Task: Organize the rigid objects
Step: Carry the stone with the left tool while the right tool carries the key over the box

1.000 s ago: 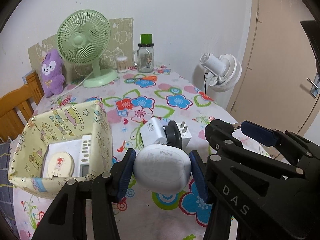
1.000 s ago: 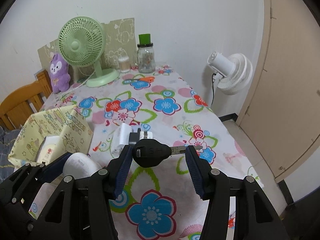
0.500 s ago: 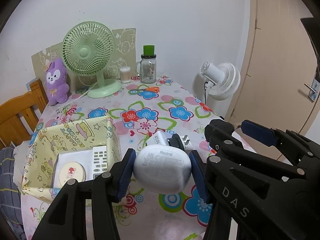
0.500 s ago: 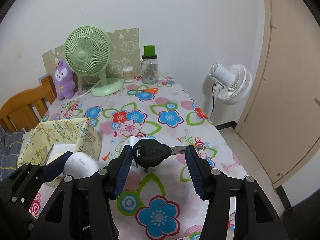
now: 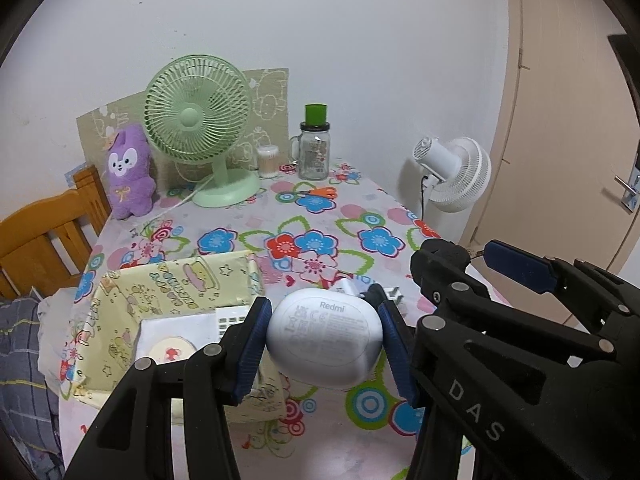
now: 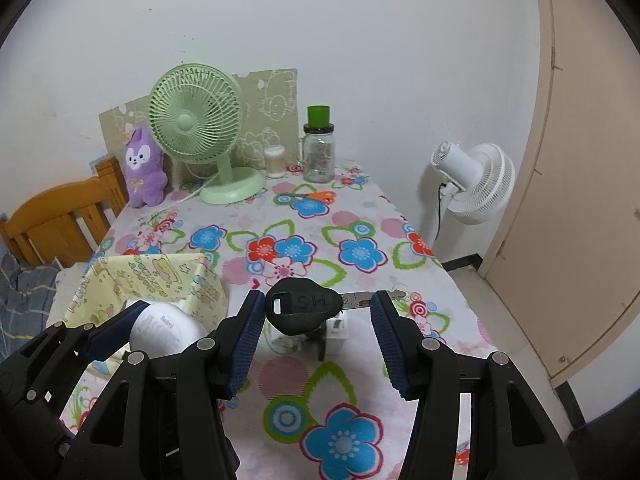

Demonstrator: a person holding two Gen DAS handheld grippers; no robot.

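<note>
My left gripper (image 5: 325,342) is shut on a white oval Redmi earbud case (image 5: 324,340), held above the flowered table (image 5: 304,216). Left of it stands a yellow patterned box (image 5: 176,280) holding a white remote (image 5: 228,318) and a round cream tin (image 5: 170,352). My right gripper (image 6: 318,322) is shut on a black-headed key (image 6: 304,306) whose metal blade points right, gripped end to end. Under the key a white charger plug (image 6: 336,330) lies on the cloth. The right gripper's frame (image 5: 516,312) fills the right of the left wrist view.
At the table's far end stand a green desk fan (image 6: 196,120), a purple plush (image 6: 144,168), a glass jar with green lid (image 6: 319,152), a small cotton-swab cup (image 6: 275,161) and orange scissors (image 6: 316,196). A wooden chair (image 6: 60,220) is left, a white floor fan (image 6: 476,184) and door right.
Both grippers have risen and drawn back from the table with the case and the key still held; the box and charger now sit lower and farther off.
</note>
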